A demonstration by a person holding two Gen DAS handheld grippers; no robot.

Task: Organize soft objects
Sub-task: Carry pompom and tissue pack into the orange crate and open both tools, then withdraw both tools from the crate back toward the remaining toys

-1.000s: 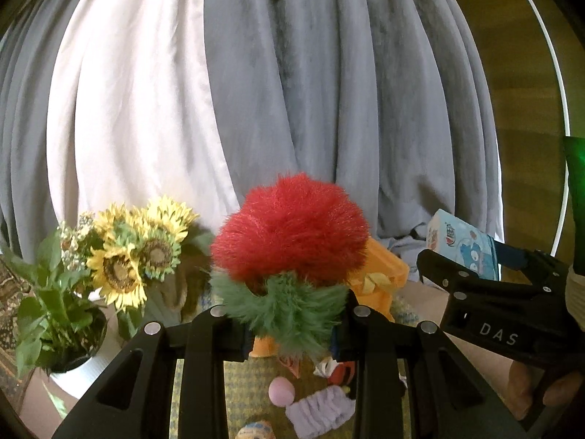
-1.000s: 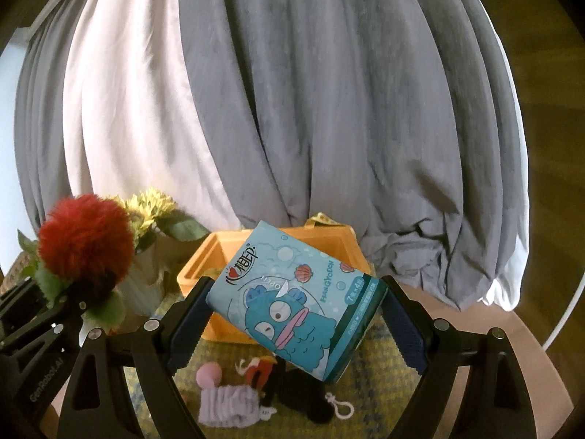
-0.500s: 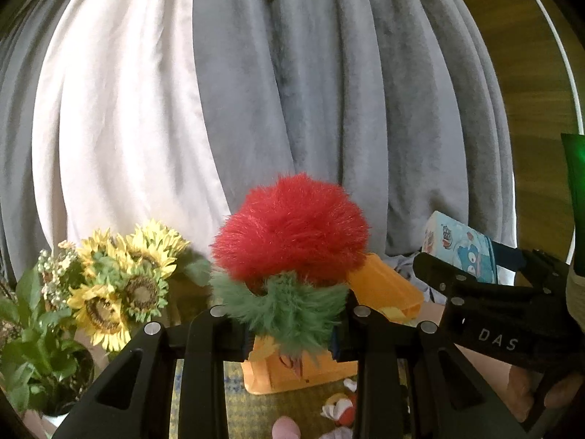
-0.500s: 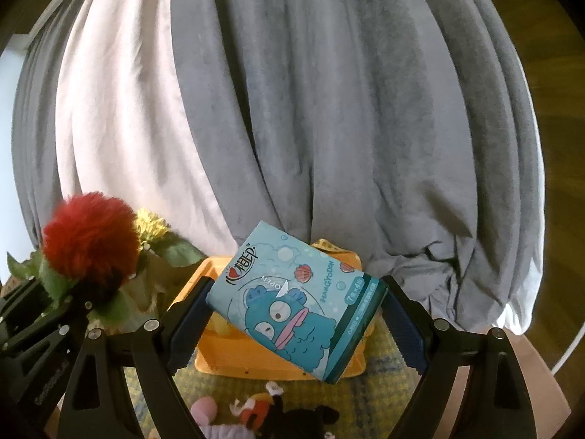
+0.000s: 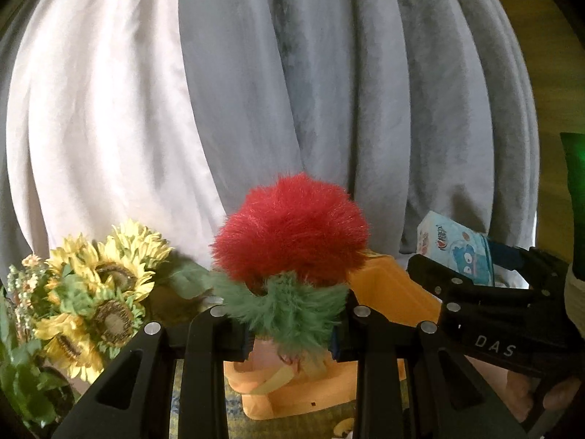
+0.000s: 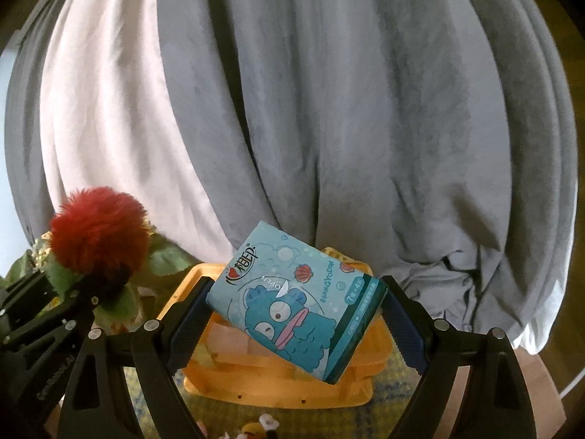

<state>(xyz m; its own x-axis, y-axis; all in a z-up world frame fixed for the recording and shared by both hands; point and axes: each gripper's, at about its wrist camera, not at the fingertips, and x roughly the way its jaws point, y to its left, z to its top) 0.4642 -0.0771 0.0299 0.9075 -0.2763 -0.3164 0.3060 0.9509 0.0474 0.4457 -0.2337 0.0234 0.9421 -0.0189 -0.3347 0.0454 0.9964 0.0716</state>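
Holding two loads at once, I have my left gripper (image 5: 292, 333) clamped on the green fuzzy base of a red pompom toy (image 5: 292, 234), its fingers pinched tight into the fur; my right gripper (image 6: 296, 314) is spread wide yet closed firmly across a blue tissue pack (image 6: 296, 303), which sits tilted between the pads with its cartoon fish facing me. Nearest in the right wrist view, at the bottom edge, a few small toys (image 6: 261, 426) lie on the yellow patterned mat (image 6: 153, 395), too cropped to name; just beyond both loads stands the orange basket (image 6: 278, 384), open-topped, with something pale already inside that I cannot make out. From the left view the basket lies directly behind and below the pompom; the tissue pack hangs above its near rim, slightly right of centre. Off to the left stands a bunch of sunflowers (image 5: 98, 292); farthest back hang the grey curtain (image 6: 365, 109) and the white curtain (image 5: 102, 109).

I judge this the carry-to-basket step, both items aloft and not yet dropped; next I should bring each load forward over the opening, lower it inside the walls, then part the fingers; the pompom's fur may cling to the pads, so I would release low.
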